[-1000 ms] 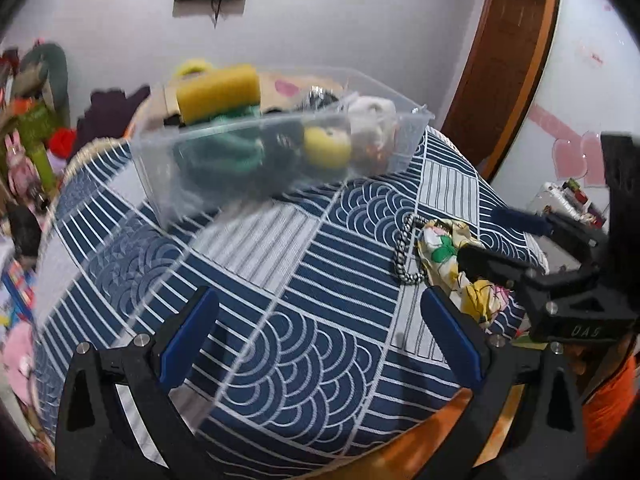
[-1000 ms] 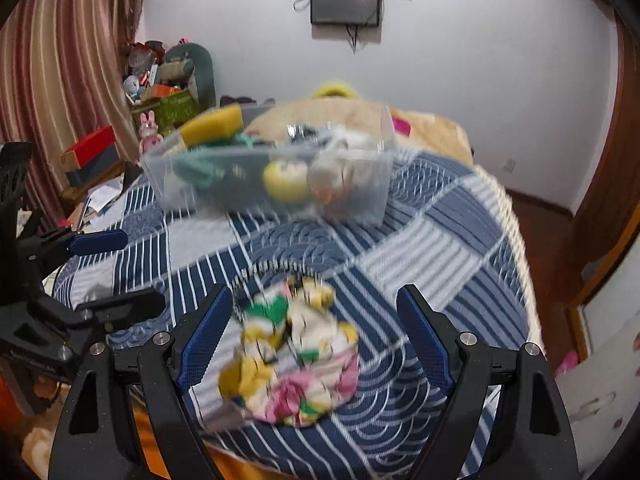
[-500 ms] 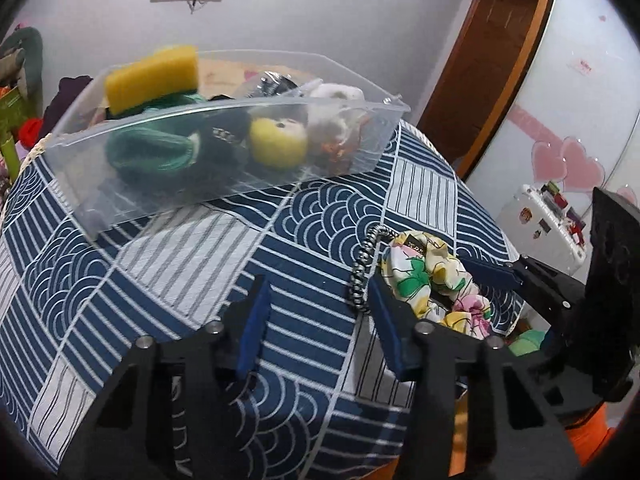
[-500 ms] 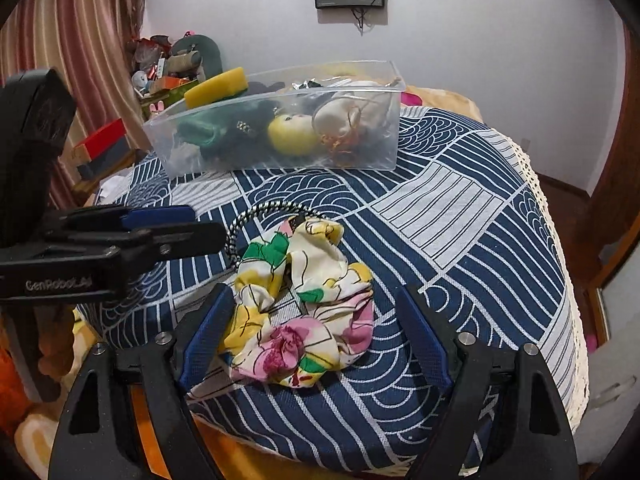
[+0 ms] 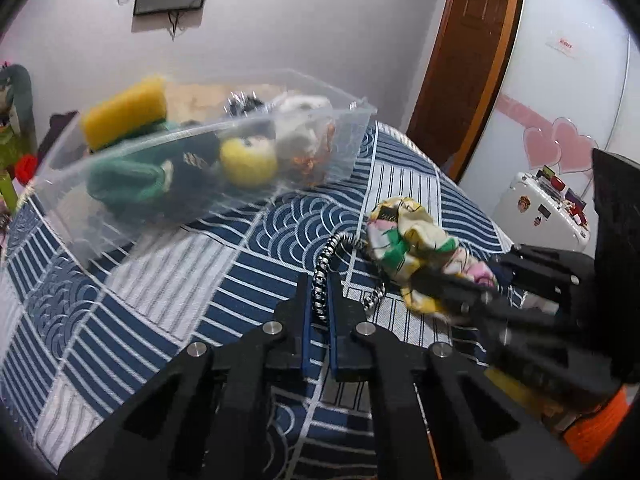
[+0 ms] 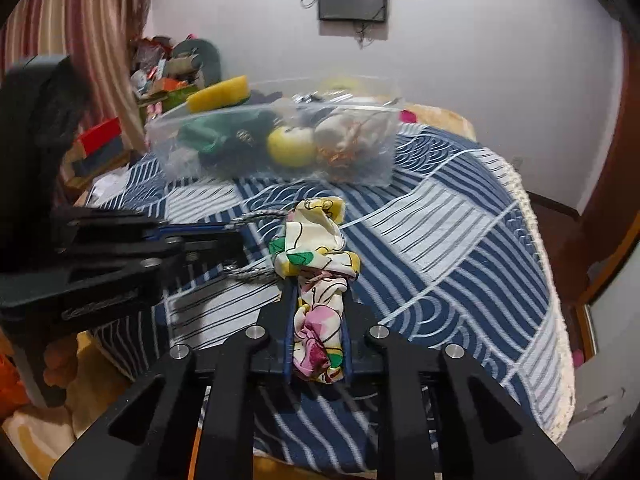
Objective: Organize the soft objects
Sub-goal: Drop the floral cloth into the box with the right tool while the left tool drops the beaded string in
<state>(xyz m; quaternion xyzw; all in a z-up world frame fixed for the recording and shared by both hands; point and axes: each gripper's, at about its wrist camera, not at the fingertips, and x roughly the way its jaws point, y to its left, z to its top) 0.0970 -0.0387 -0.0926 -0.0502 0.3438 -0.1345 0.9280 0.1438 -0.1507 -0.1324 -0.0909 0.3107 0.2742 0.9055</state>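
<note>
My left gripper (image 5: 319, 288) is shut on a black-and-white braided hair tie (image 5: 320, 280); the tie also shows in the right wrist view (image 6: 256, 216). My right gripper (image 6: 318, 292) is shut on a floral fabric scrunchie (image 6: 316, 256), which bunches up between the jaws; the scrunchie also shows in the left wrist view (image 5: 412, 240). A clear plastic bin (image 5: 192, 168) stands farther back on the table and holds a yellow sponge (image 5: 124, 112), a green soft item, a yellow ball (image 5: 248, 160) and other soft things. The bin also shows in the right wrist view (image 6: 280, 144).
The round table has a blue-and-white patterned cloth (image 5: 160, 264). A white case (image 5: 540, 212) stands to the right by a door. Clutter and a striped curtain (image 6: 80, 40) lie to the left. The left gripper's body (image 6: 80, 264) is close beside my right gripper.
Both grippers have closed: the left on the braided hair tie, the right on the floral scrunchie. Both moved forward onto the two items, which now lift slightly.
</note>
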